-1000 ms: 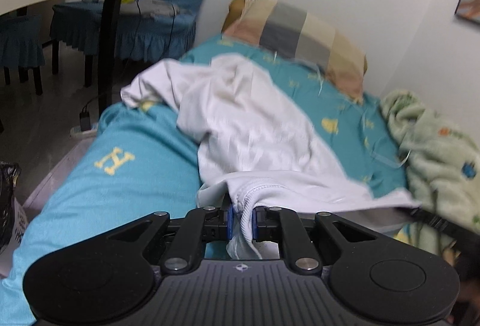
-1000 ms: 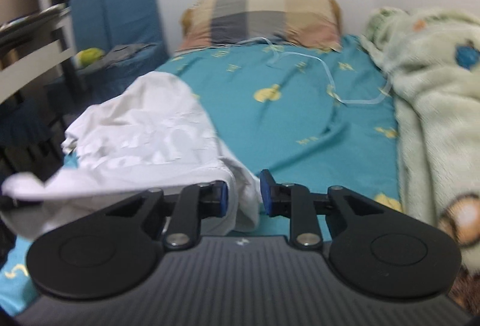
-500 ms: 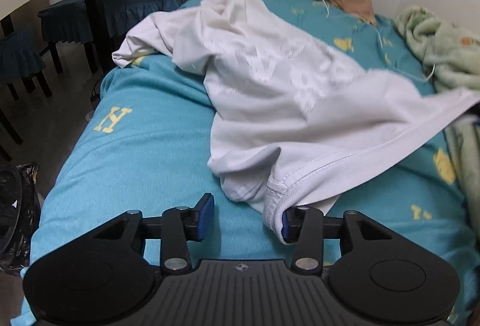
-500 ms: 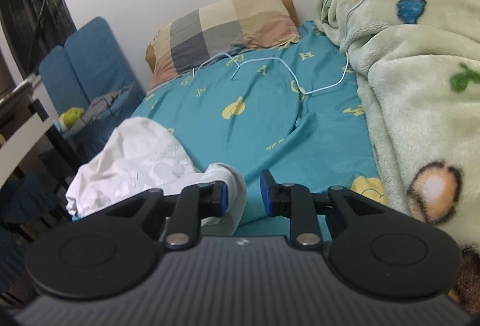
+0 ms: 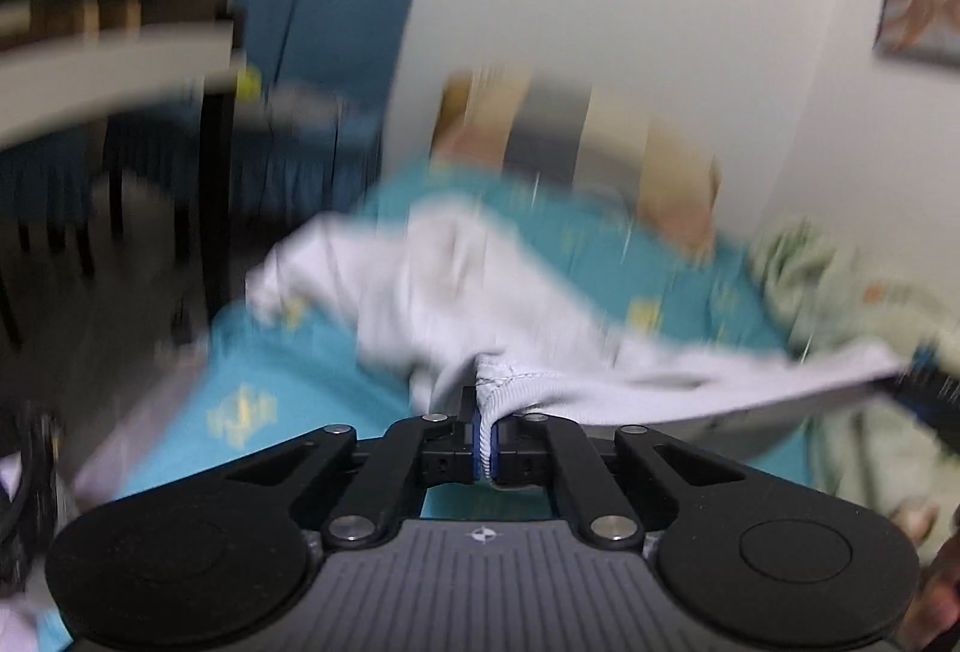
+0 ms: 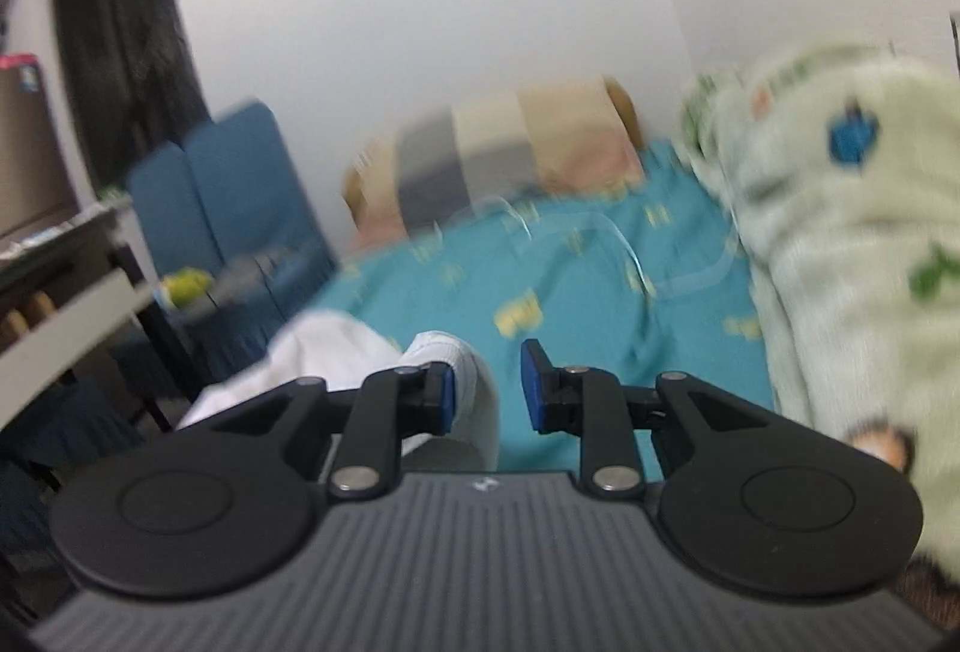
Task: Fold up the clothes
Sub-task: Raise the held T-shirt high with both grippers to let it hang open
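Left tongs (image 5: 485, 439) clamped on shirt (image 5: 456, 286) hem, lifting. Right tongs (image 6: 486, 388) part open, cloth against left pad only, at 9 o'clock. Next: spread shirt flat on bed (image 6: 576, 292).

dim indoor light, heavy motion blur
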`<state>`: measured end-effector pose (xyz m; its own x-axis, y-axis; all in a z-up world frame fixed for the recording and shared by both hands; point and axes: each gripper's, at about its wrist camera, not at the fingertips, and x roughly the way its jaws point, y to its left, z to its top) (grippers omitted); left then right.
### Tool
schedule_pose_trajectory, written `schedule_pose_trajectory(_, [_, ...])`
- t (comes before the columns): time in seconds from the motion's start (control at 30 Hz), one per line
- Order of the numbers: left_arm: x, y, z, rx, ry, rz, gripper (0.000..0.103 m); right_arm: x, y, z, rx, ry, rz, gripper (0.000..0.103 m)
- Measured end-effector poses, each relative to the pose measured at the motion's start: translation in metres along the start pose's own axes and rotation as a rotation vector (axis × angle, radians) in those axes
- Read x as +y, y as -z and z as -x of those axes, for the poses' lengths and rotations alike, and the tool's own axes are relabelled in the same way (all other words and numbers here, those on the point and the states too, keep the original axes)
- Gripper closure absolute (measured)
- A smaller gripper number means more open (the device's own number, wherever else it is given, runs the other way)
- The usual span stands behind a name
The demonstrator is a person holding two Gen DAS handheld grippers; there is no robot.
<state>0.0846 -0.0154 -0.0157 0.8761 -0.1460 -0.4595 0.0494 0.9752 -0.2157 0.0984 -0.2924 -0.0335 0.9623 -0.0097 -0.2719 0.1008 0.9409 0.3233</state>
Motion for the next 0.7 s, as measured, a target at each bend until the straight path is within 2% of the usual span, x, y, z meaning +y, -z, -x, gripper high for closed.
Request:
schedule_pose_trajectory(0.17, [-0.015,-0.066,0.055,-0.2,0.068,-0.006,0.1,0.021,-0.04,0.029,-0.114,-0.053,0.017,0.078])
schedule_pose_trajectory(0.2, [-0.019,-0.08,0.067,-0.232,0.083,-0.011,0.1,0.025,-0.049,0.035,-0.133,-0.062,0.025,0.083])
schedule_pose_trajectory(0.3, [-0.031,-0.124,0.104,-0.324,0.117,-0.032,0.1,0.042,-0.085,0.061,-0.192,-0.091,0.039,0.084])
schedule_pose_trajectory(0.33, [-0.034,-0.139,0.116,-0.355,0.126,-0.04,0.1,0.049,-0.098,0.071,-0.209,-0.104,0.049,0.088])
schedule_pose_trajectory(0.43, [-0.043,-0.182,0.158,-0.426,0.159,-0.045,0.1,0.073,-0.139,0.109,-0.265,-0.146,0.093,0.096])
schedule_pose_trajectory(0.7, [-0.059,-0.274,0.294,-0.566,0.216,-0.058,0.1,0.123,-0.256,0.232,-0.41,-0.248,0.126,0.098])
